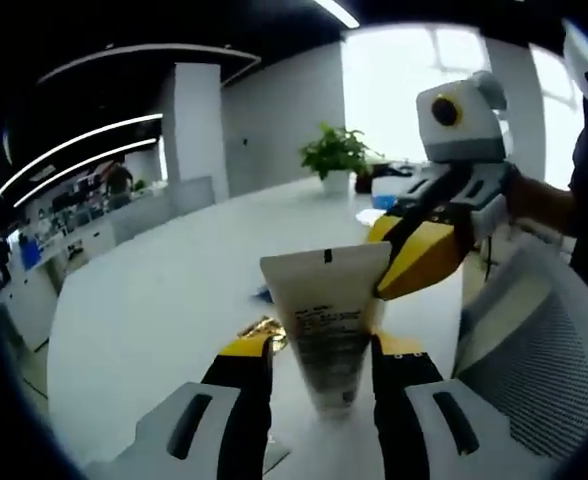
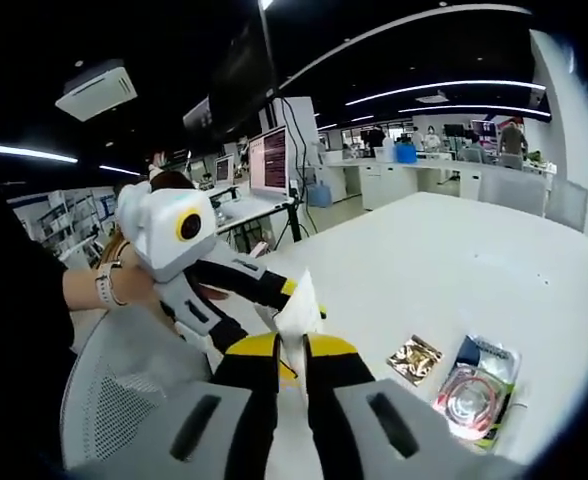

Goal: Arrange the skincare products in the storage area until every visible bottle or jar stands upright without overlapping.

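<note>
The white table spreads wide and bare ahead of the left gripper, and its curved edge runs along the left side of that view. A mesh chair sits close on the right side, past the table's near edge. A potted plant stands far off, up ahead near the window.

The cream tube is held up in the air between both tools. The left gripper's two yellow-tipped jaws press on the tube's lower, narrow end, one on each side. The tube's wide flat end points away from this gripper. The right gripper comes in from the upper right and its yellow jaws bite the tube's top right corner.

In the right gripper view, the right gripper has its jaws nearly together, pinching the thin edge of the tube just ahead of the tips. The left gripper reaches in from the left, held by a hand with a watch on the wrist. To the right of the jaws, on the table, lie a small gold packet and a clear packet with a pink ring, well apart from the tube.
</note>
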`<state>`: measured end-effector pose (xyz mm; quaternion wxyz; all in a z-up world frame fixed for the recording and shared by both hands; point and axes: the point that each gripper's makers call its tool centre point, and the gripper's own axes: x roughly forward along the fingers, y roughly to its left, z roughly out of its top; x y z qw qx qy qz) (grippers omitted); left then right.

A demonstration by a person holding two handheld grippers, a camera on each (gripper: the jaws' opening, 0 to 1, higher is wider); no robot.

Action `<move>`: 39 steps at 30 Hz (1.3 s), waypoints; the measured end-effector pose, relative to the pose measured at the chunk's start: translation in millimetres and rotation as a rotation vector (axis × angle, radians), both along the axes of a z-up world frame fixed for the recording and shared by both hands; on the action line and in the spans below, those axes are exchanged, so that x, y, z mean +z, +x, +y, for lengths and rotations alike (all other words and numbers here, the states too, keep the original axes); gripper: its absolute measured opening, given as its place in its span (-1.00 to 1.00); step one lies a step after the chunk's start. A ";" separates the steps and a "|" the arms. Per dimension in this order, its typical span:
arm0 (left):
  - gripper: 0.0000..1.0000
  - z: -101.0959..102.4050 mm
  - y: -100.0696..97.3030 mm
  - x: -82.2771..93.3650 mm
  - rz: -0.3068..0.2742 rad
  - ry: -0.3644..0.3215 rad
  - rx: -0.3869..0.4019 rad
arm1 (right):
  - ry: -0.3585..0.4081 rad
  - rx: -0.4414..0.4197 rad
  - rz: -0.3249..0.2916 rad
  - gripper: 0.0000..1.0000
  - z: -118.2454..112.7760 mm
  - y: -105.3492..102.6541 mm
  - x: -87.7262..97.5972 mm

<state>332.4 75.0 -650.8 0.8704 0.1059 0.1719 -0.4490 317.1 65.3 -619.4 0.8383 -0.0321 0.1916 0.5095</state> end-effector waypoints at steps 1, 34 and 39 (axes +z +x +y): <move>-0.28 1.3 -0.5 0.8 0.000 0.004 0.007 | 0.000 0.000 0.001 -0.82 0.0 0.0 -0.1; -0.47 -7.2 -12.4 -5.5 0.066 0.061 0.020 | 0.005 0.019 0.027 -0.82 4.4 -0.6 -8.4; -0.52 -9.5 -8.8 -5.4 0.051 0.072 0.018 | 0.009 0.022 0.026 -0.81 6.9 1.6 -5.5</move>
